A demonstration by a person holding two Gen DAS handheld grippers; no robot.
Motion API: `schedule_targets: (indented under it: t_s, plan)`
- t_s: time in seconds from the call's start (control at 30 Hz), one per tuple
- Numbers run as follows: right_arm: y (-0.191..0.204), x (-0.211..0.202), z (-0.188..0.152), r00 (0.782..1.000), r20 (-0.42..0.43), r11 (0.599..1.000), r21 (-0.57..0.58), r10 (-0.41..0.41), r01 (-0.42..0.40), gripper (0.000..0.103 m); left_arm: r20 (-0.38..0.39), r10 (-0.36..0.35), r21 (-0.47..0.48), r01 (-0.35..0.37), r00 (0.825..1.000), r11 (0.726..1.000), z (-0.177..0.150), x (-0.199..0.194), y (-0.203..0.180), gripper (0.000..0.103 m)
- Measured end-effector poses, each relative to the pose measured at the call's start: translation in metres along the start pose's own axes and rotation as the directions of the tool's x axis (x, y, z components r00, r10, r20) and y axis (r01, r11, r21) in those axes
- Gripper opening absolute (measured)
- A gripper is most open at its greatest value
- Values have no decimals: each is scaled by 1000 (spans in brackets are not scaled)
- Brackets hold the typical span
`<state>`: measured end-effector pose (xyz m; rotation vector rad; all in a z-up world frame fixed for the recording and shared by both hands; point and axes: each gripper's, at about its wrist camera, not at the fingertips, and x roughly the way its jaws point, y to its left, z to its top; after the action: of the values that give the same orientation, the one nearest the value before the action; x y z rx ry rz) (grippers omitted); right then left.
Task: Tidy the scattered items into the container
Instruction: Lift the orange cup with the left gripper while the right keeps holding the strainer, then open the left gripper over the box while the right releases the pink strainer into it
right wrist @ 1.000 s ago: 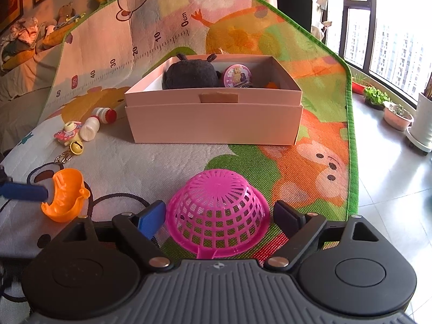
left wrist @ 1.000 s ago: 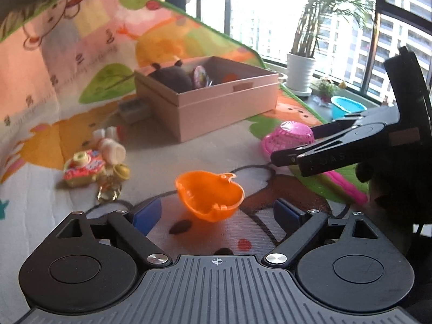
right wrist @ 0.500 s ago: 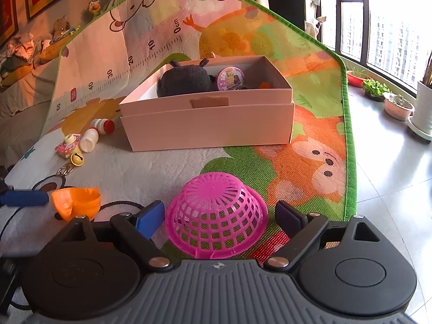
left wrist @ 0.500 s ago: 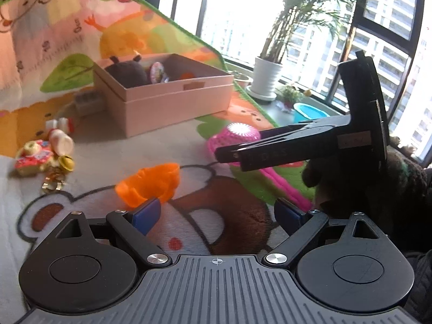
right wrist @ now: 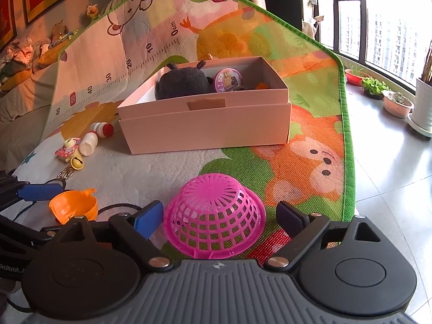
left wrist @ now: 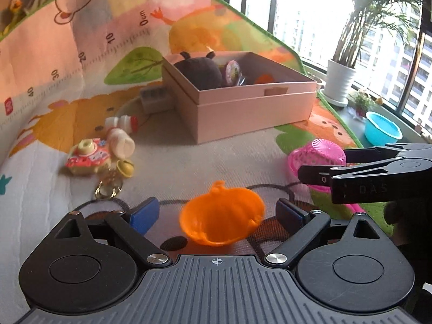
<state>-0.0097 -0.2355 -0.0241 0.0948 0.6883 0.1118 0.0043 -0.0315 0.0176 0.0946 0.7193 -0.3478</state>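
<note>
The left tool [left wrist: 217, 213] stands wide around the orange bowl [left wrist: 221, 220], pink box [left wrist: 253, 113] beyond.

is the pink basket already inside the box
No, the pink basket sits upside down on the mat, in front of the box.

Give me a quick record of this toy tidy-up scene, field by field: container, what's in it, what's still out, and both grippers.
container: pink box, open, on the play mat
inside: dark plush toy, round pink case
left gripper: jaws open either side of the orange cup, not pressing on it
right gripper: jaws open either side of the upturned pink basket
still out: two small bottles, toy camera, bell keyring
</note>
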Motion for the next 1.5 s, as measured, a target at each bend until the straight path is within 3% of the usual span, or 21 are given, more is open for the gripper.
schedule_targets:
  t_s: [0.27,0.37,0.5,0.63,0.93,1.07,1.27,1.5]
  plan:
    - [3,-1,0,1000,2,1000,-24,4,-4,97,24,15,44,-16,1000,999,-5,4,-4,96]
    - [5,-1,0,1000,-1,1000,-30,-1,1,97,23,24,53,-25,999,998,-6,7,-2,75]
    - [9,3,1,1000,-26,998,-59,-11,10,97,32,26,43,-27,999,999,-6,6,1,64]
    - [12,4,0,999,-25,996,-79,-38,36,84,45,18,49,-20,999,999,-7,-1,3,64]
    - [21,-15,-4,999,-38,989,-145,-25,19,84,72,-11,32,9,997,999,-15,-27,10,64]
    - [19,-36,2,1000,-6,988,-157,-14,13,84,104,-20,44,15,994,999,-11,-39,8,64]
    - [5,-60,47,995,95,990,-141,23,-9,84,143,-32,98,18,989,995,12,-42,-3,64]
    - [-13,-38,145,976,219,988,-152,17,17,84,242,-33,198,-16,970,980,75,-27,-16,64]
